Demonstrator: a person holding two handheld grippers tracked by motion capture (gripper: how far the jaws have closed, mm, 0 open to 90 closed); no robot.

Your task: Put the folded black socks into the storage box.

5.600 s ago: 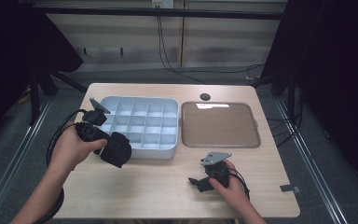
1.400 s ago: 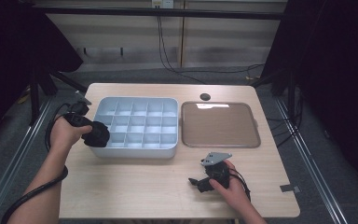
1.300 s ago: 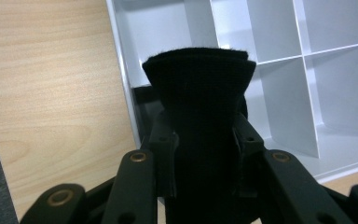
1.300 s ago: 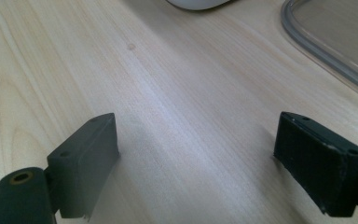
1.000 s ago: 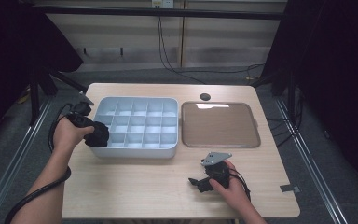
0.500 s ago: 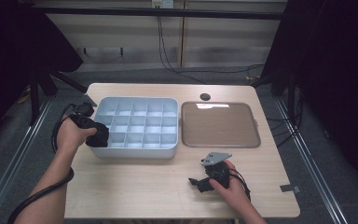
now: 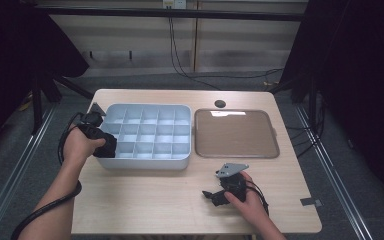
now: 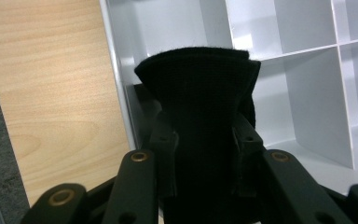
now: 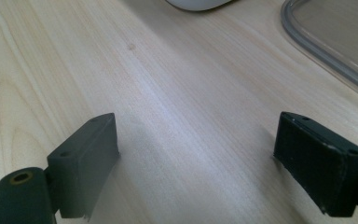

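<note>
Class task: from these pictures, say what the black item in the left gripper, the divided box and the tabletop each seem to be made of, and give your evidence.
Black item: apparently knitted or woven fabric, matte; fine ribbed texture and a fuzzy folded edge.
Divided box: probably moulded plastic, pale grey-blue, smooth and slightly glossy; thin even partitions with soft highlights.
Tabletop: light wood or wood-look laminate; visible grain lines, satin sheen.

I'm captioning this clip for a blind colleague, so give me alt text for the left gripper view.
The left gripper holds a folded black fabric piece between its two black jaws, over the left edge of a pale divided organizer tray. The compartments in sight look empty, and the light wooden table lies to the tray's left.
</note>
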